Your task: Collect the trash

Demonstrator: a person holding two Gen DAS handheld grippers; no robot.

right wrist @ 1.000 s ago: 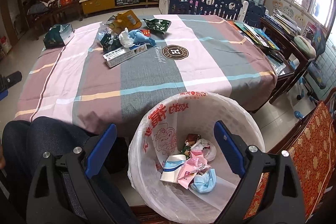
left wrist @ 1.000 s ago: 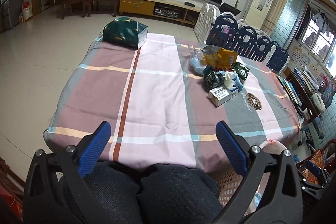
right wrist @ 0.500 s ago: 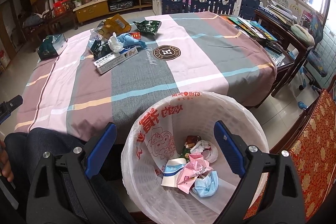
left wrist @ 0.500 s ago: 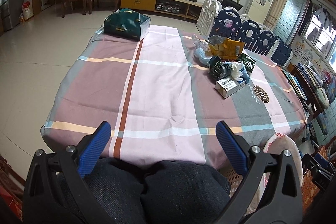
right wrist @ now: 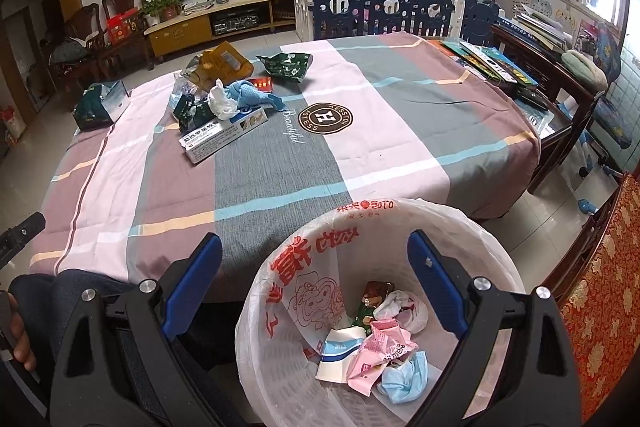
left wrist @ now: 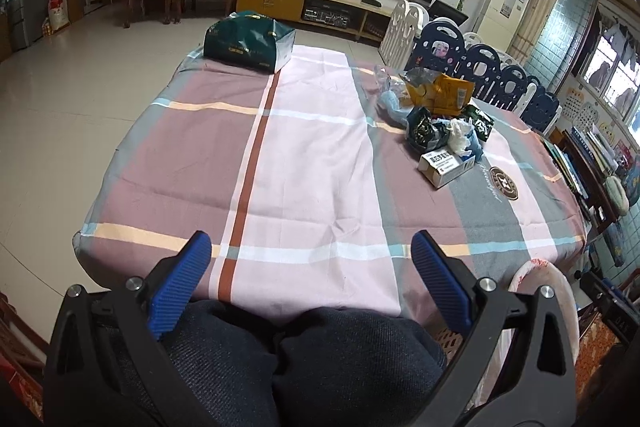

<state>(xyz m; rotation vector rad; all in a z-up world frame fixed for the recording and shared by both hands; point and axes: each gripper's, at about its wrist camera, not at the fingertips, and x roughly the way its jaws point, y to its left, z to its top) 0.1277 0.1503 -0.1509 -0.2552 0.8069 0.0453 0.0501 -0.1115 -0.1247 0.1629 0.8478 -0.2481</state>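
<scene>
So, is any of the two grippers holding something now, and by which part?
No. The left gripper and the right gripper are both open and hold nothing.

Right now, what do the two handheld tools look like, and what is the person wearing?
Both match: the left tool and right tool each have a black plastic frame with triangular cut-outs and silver screws, carrying two fingers faced with ribbed blue pads. No cables or markings visible. The person wears dark denim trousers.

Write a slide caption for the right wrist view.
Open right tongs over lined bin; trash pile waits on table.
</scene>
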